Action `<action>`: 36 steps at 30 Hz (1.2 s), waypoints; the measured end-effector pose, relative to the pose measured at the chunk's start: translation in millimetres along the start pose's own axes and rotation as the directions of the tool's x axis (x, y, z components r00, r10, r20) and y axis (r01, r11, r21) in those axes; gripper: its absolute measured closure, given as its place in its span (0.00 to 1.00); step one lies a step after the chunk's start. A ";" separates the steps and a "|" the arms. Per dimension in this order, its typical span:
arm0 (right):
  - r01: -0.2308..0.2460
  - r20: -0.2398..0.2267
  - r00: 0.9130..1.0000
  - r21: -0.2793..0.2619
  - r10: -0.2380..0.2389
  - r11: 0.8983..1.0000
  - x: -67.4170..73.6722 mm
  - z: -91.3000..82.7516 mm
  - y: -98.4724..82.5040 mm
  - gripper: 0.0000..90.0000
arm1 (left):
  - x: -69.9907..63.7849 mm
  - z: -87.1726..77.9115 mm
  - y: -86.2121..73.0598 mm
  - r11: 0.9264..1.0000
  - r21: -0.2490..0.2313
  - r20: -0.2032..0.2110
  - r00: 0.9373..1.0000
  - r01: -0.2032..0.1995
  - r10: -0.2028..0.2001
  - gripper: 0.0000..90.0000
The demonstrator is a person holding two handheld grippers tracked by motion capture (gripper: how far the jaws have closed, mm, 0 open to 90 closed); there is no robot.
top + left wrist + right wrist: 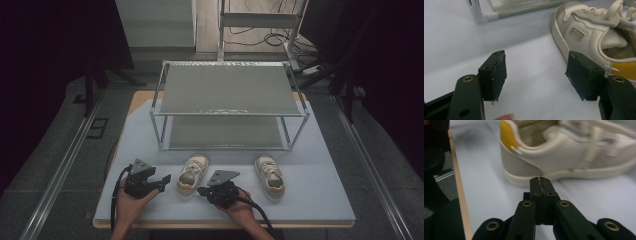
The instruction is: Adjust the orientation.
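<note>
Setting: a pale table (320,200) is carrying a two-tier metal shoe rack (229,90) at the far side, with a pair of cream sneakers standing in front of it, toes towards the rack.

Left shoe (192,175): it is standing on the table between the two grippers, near the rack's front edge; its yellow heel patch is showing in both gripper views.

Right shoe (270,176): it is sitting well apart from its mate, to the right of the right hand, untouched.

Left gripper (159,184): it is resting in the person's left hand just beside the left shoe, jaws spread with nothing between them; in the left gripper view (537,76) the shoe's side is lying just beyond the right-hand jaw.

Right gripper (201,191): its jaws are pressed together on nothing, the tip pointing at the left shoe's heel; in the right gripper view (541,185) the heel is lying just ahead of it, apart from the pads.

Step in hand: judging by the layout, both grippers are closing in on the left shoe, and no grasp is yet made.

Next move: the right gripper is probably needing to reopen before it can take the heel collar; the left is already wide enough for the shoe's side wall. A lift to a rack shelf is likely following.
</note>
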State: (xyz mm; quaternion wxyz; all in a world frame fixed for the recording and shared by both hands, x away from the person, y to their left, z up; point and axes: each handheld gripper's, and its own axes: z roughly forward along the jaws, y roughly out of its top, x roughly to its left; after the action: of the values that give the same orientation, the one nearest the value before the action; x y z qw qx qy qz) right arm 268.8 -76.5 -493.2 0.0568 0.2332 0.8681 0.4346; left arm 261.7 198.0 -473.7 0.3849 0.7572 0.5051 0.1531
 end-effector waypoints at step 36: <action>-0.264 0.441 0.848 -0.126 0.292 0.956 -36.4 -156.1 -107.6 0.99 | 10.9 -5.9 1.5 0.999 -0.015 -0.007 1.000 0.030 -0.031 0.35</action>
State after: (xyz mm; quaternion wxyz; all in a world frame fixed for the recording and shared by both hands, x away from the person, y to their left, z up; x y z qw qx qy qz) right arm 215.7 -262.0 -484.8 0.2018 0.4499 0.7740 0.3973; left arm 263.8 209.8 -470.5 0.3907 0.7460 0.5169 0.1538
